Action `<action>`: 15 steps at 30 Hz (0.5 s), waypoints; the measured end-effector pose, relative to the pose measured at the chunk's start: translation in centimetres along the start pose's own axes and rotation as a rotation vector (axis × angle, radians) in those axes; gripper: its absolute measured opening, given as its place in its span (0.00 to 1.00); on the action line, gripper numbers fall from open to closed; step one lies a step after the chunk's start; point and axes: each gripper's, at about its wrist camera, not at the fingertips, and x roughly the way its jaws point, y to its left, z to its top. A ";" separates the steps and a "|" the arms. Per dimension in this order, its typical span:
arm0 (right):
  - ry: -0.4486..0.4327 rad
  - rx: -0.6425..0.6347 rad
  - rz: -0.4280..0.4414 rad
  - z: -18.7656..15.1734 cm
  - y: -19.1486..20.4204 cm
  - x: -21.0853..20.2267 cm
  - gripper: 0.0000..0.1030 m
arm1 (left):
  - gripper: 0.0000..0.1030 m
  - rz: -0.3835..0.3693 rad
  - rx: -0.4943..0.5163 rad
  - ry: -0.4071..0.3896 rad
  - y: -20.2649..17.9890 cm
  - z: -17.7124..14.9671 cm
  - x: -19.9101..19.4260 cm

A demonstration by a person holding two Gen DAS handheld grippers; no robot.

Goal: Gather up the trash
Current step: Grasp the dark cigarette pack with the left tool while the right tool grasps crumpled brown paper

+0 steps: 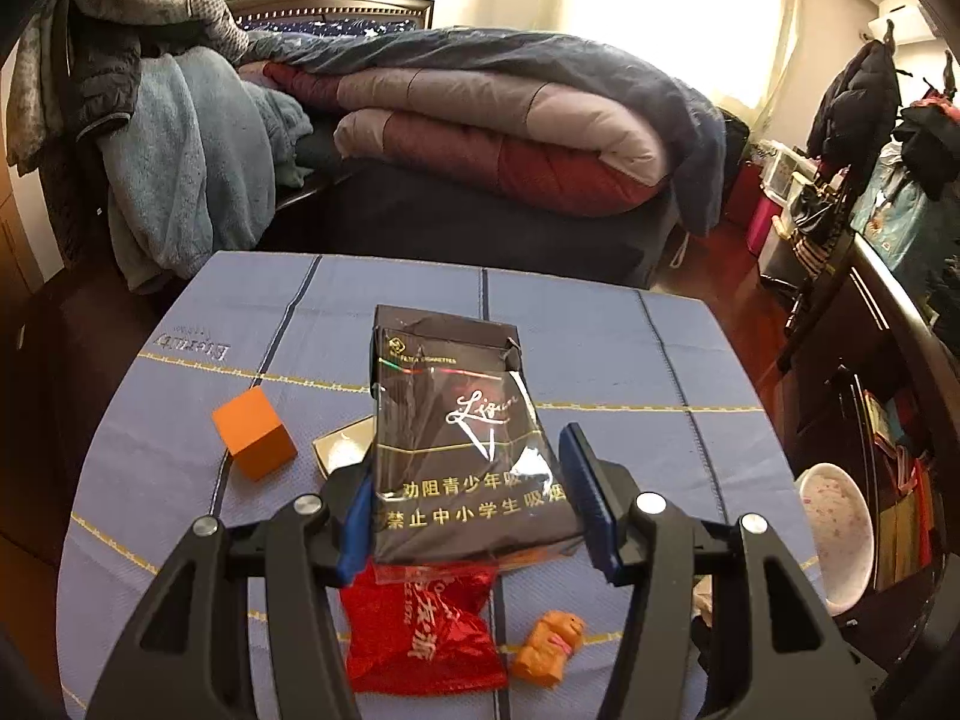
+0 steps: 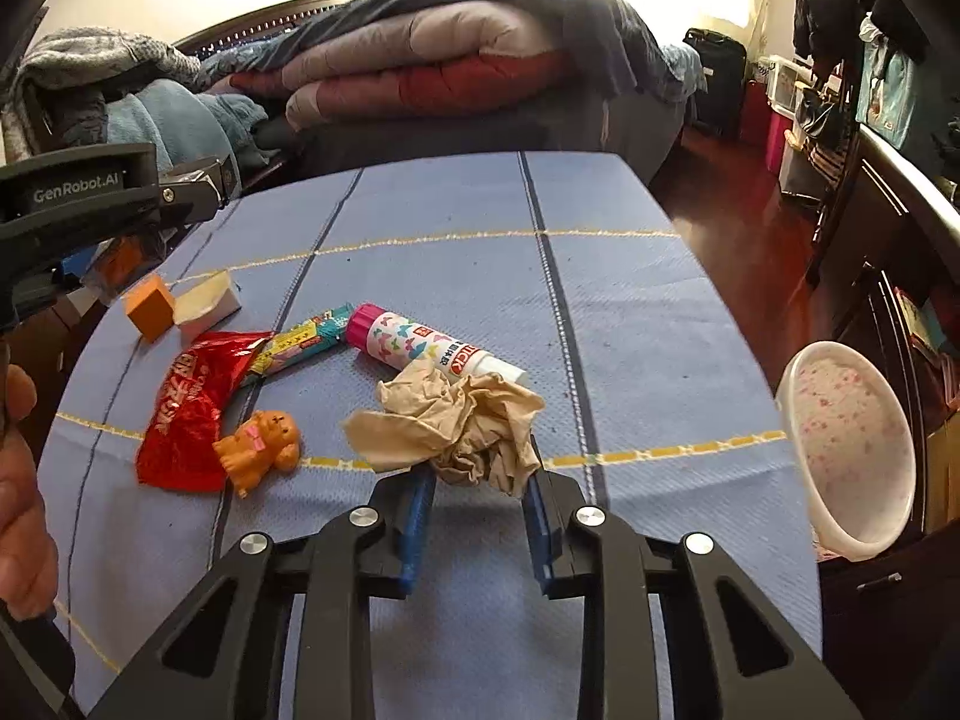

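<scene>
Two grippers tilt down over the blue surface (image 2: 630, 312): left gripper (image 1: 465, 504) fingers clamp a dark cigarette pack (image 1: 456, 420), right gripper (image 2: 480, 510) fingers pinch crumpled paper (image 2: 462, 420).

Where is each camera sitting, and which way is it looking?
Left wrist: rides the left claw, looking down across the table toward the bed; its claw grips a black cigarette pack.
Right wrist: rides the right claw, same direction; its claw pinches crumpled paper; a hand shows at left.
Shared: red wrapper, orange cube, pink bowl.
</scene>
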 end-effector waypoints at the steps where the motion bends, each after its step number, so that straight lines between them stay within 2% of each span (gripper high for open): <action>1: -0.009 0.005 0.000 -0.2 -0.2 -0.7 0.27 | 0.54 -0.004 0.004 -0.005 -0.1 0.1 -0.4; 15: -0.075 0.049 -0.010 -0.9 -3.5 -5.7 0.27 | 0.54 -0.060 0.069 -0.071 -3.2 -0.3 -5.1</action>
